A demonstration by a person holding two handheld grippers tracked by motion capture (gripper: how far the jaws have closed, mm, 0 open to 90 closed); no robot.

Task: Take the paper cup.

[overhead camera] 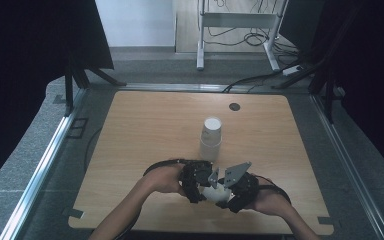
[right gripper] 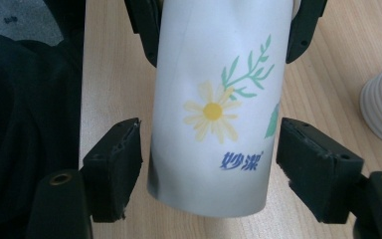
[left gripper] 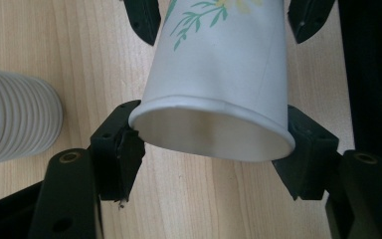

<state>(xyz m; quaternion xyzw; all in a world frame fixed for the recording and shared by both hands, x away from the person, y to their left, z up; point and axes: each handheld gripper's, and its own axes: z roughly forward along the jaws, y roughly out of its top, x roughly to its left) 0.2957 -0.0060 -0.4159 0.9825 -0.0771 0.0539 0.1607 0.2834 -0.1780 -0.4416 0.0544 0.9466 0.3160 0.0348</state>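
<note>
Both claws met on one paper cup (overhead camera: 215, 192) low over the desk (overhead camera: 145, 130): left claw (left gripper: 209, 149) clamped its rim, right claw (right gripper: 209, 164) stood slightly apart around its base; cup stack (overhead camera: 211, 137) just beyond.

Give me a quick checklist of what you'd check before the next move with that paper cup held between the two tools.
1. Left gripper grips the paper cup at its rim: ok, both fingers press the rim.
2. Right gripper grips the cup's base end: not ok, gaps show on both sides.
3. Cup undamaged: ok, rim looks slightly squeezed but not creased.
4. Stack of cups upright and apart from the grippers: ok.
5. Table space around is free: ok.
6. Cup empty: ok as far as the inside shows.
</note>
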